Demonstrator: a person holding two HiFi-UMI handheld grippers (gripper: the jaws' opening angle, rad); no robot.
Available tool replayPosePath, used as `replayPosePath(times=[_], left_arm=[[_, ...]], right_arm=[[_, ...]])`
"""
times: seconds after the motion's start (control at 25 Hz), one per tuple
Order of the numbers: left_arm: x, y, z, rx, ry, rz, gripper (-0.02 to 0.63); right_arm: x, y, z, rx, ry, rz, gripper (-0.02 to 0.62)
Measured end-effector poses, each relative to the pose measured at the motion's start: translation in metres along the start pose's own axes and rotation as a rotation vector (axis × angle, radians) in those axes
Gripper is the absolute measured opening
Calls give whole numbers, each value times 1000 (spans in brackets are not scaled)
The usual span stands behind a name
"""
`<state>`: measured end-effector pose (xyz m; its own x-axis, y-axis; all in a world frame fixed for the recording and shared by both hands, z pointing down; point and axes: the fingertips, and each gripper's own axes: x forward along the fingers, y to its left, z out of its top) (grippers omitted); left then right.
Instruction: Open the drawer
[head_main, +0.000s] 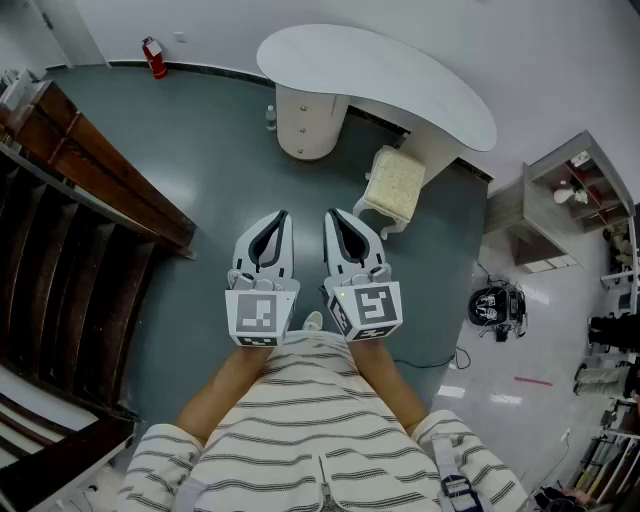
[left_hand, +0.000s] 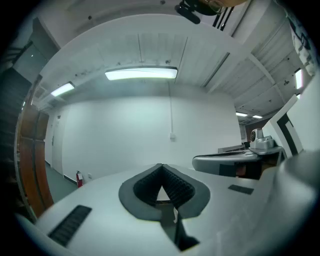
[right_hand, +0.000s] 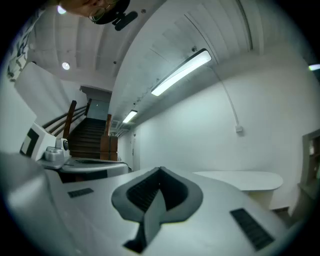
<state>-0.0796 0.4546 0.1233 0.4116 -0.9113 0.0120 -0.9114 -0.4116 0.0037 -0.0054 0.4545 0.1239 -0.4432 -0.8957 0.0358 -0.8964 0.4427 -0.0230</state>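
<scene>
Two grippers are hanging side by side in front of you, both pointing level and forward. Your left gripper (head_main: 279, 222) is clenched on nothing: in its own view the jaws are meeting at the tips, with only the far wall beyond them. Your right gripper (head_main: 333, 220) is pressing its jaws together in the same way and is carrying nothing.

The drawer you are after is sitting in the rounded pedestal (head_main: 304, 122) under the curved white desk (head_main: 400, 80). It is lying straight ahead of you across the grey-green floor (head_main: 200, 190) and well apart from both tools. Small knobs (head_main: 301, 125) are showing in a column down the pedestal's front. That suggests stacked drawers, though nothing is telling you which one is meant.

The relation that matters is this: the pedestal is lining up almost between your two grippers, so neither hand is clearly nearer. The cushioned stool (head_main: 396, 183) is standing ahead and to the right of your right gripper, beside the pedestal, so I am judging the left side as the less cluttered approach.

The drawer fronts are facing roughly toward you, so the pull should be running back along the line your grippers are already pointing. Before that you are needing to close the gap and spread the jaws of whichever tool you are choosing, since both are too tightly closed to take a knob.
</scene>
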Motion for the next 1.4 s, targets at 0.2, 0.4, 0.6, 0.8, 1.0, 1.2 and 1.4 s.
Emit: replayPosePath(times=[0.2, 0.4, 0.6, 0.8, 1.0, 1.2, 1.4], left_arm=[[-3, -9, 1, 5, -1, 1, 6], [-1, -19, -1, 22, 7, 7, 6], [3, -31, -3, 44, -3, 20, 6], [2, -49, -15, 61, 26, 24, 6], [9, -49, -19, 59, 33, 39, 6], [19, -34, -28, 51, 39, 61, 6], [50, -21, -35, 31, 38, 45, 6]], right_arm=[[-8, -4, 1, -3, -1, 1, 14], [-15, -12, 4, -4, -19, 5, 14], [-23, -21, 4, -10, -56, 25, 14], [-28, -30, -4, 25, -56, 39, 14], [-23, -42, -7, 40, -60, 35, 14], [-9, -47, -13, 37, -45, 37, 14], [22, -59, -19, 22, -24, 31, 14]])
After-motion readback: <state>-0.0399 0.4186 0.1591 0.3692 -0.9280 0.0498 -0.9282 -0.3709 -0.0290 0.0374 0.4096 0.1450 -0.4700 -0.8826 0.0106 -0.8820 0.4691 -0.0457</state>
